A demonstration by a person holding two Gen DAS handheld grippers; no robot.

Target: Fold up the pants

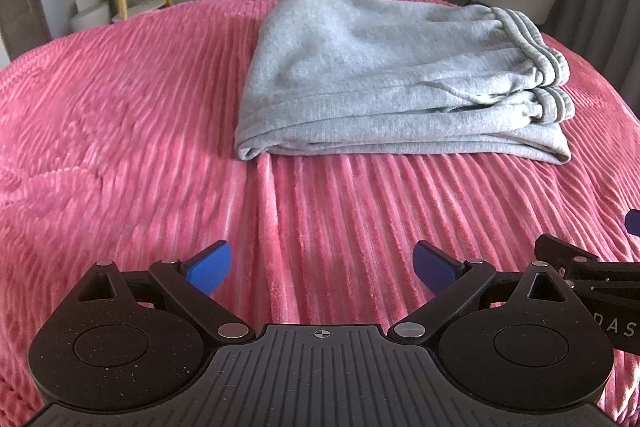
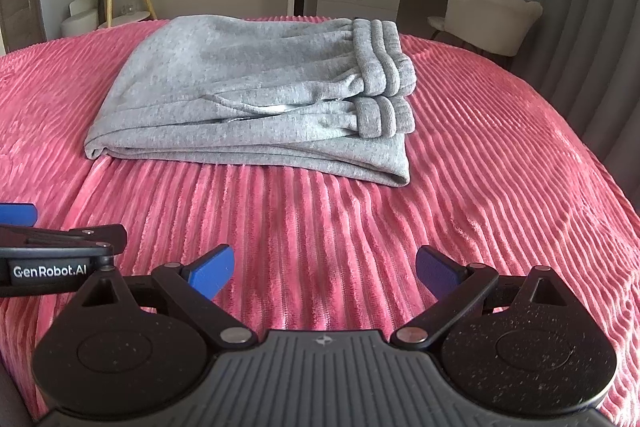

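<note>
since the grey pants [image 1: 384, 75] already lie folded in a stack on the pink bed [image 1: 120, 131], at 12 o'clock ahead, task looks about done. left hand-held gripper [image 1: 323, 269] and right hand-held gripper [image 2: 325, 271] both spread wide, holding nothing, well apart from pants.
</note>
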